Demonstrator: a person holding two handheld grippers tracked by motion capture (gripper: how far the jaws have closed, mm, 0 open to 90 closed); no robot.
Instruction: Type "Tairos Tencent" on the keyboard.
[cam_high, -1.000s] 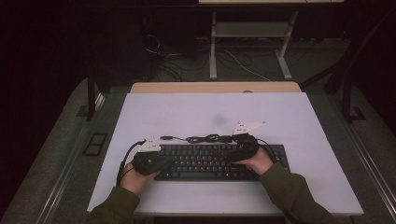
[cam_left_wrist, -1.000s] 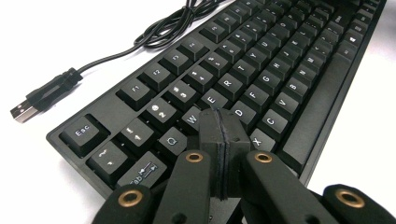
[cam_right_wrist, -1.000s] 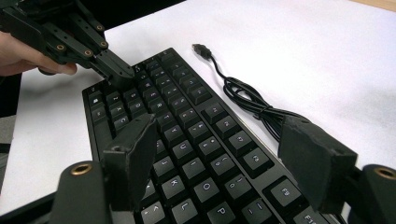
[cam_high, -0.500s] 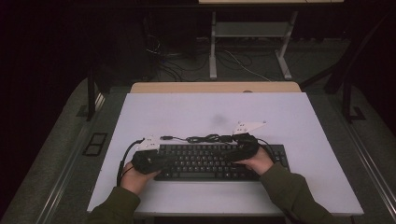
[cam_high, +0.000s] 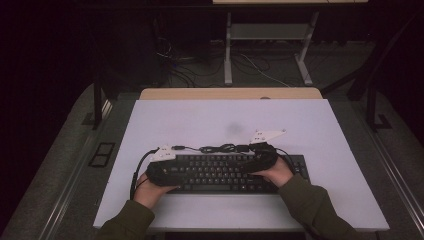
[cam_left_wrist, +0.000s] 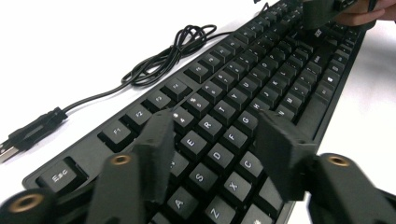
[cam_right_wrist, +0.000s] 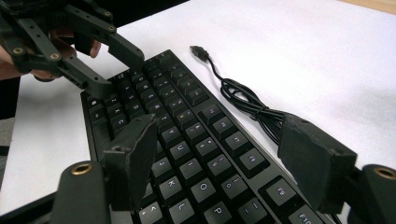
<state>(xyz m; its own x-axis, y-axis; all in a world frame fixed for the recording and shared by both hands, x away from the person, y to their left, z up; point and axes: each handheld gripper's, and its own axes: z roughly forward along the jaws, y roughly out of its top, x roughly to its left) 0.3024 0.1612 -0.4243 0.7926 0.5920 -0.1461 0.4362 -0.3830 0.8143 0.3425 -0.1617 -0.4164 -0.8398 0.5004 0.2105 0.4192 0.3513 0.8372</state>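
The left claw (cam_left_wrist: 212, 154) stands with its two black jaws spread above the letter keys at the left end of the flat black plastic keyboard (cam_left_wrist: 233, 107); the jaws have just been opening, and nothing but the key tops lies between them, with the pads clear of the keys as far as the left gripper view shows. In the high view this left claw (cam_high: 170, 170) lies at the lower left of the keyboard (cam_high: 225, 172), held by the person's left hand (cam_high: 150, 187) in a dark green sleeve.

The right claw (cam_right_wrist: 219, 154) is spread wide across the right half of the keyboard (cam_right_wrist: 187, 140): in the right gripper view one jaw stands at the near edge and the other at the far edge by the function keys. Whether the pads press on the edges I cannot tell. In the high view the right claw (cam_high: 260, 160) sits just right of the frame's centre, under the right hand (cam_high: 277, 172).

The keyboard lies across the lower middle of the white tabletop (cam_high: 225, 120). Its thin black cable (cam_left_wrist: 173, 51) lies in a loose bundle on the tabletop just behind the far edge, ending in a USB plug (cam_right_wrist: 198, 51).
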